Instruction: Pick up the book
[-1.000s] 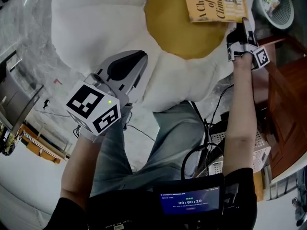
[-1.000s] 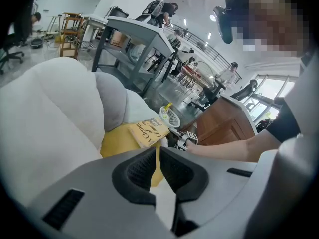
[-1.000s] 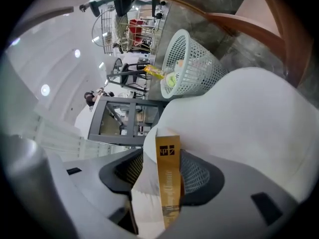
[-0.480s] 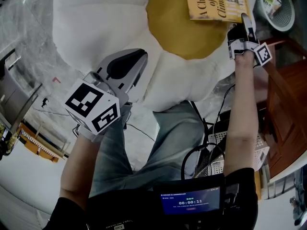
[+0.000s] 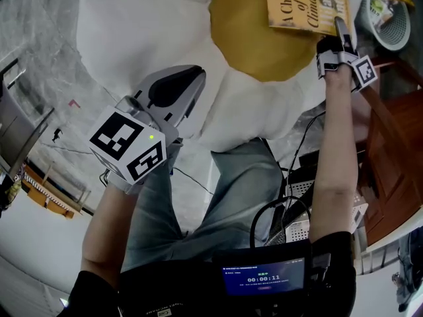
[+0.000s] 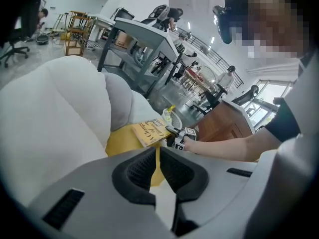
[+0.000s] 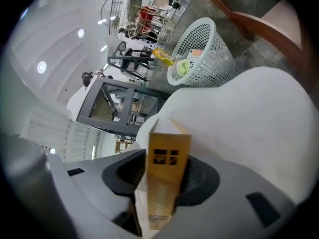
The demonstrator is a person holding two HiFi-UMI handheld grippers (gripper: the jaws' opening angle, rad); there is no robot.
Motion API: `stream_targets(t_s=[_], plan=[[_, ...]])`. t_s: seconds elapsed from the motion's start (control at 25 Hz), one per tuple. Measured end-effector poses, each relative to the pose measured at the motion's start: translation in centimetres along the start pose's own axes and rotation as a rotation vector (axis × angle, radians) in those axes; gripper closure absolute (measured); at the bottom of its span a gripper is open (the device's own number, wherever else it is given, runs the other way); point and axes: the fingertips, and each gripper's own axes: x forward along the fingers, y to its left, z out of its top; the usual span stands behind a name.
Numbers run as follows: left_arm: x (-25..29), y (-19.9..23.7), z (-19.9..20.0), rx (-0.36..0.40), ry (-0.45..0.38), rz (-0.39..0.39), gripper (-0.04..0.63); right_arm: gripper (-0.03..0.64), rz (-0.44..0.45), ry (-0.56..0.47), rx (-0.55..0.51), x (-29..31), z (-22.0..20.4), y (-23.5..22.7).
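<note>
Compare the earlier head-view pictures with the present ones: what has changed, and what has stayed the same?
The right gripper has edged slightly further onto the near corner of the book; its jaws have just been closing and now press on the book's edge. The book still lies on the yellow cushion, not lifted. The left gripper stays shut, empty, in place.

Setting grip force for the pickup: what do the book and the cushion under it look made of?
The book: paper, with a matte yellow printed cover showing no glare; probably a paperback. The cushion: white fuzzy fabric with a mustard centre, likely soft-filled given its rounded bulges.
</note>
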Motion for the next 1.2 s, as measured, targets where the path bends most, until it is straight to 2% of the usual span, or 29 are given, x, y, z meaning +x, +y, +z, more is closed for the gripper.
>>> stream_targets(t_s=[0.04,0.28,0.84,1.08,1.2], plan=[[0.0,0.0,-0.1,-0.002,-0.002,0.001,0.58,0.449,-0.005,-0.006,-0.009,-0.2,-0.1,0.2],[-0.4,-0.7,0.1,-0.006,-0.027,0.005,0.58,0.456,-0.024,-0.002,-0.08,-0.9,-0.6,2.2],[-3.2,-2.1,1.2,-0.025,-0.075,-0.015,0.58,0.456,-0.03,0.03,-0.141,-2.9,-2.3,7.0],[-3.2,-2.7,2.1,0.001,-0.053,-0.046,0.58,0.457,-0.033,0.055,-0.166,-3.4,-2.7,9.3],[-0.9,-1.7,1.5,0.019,-0.035,-0.067,0.58,0.456,-0.032,0.058,-0.163,-2.7,-2.5,8.1]])
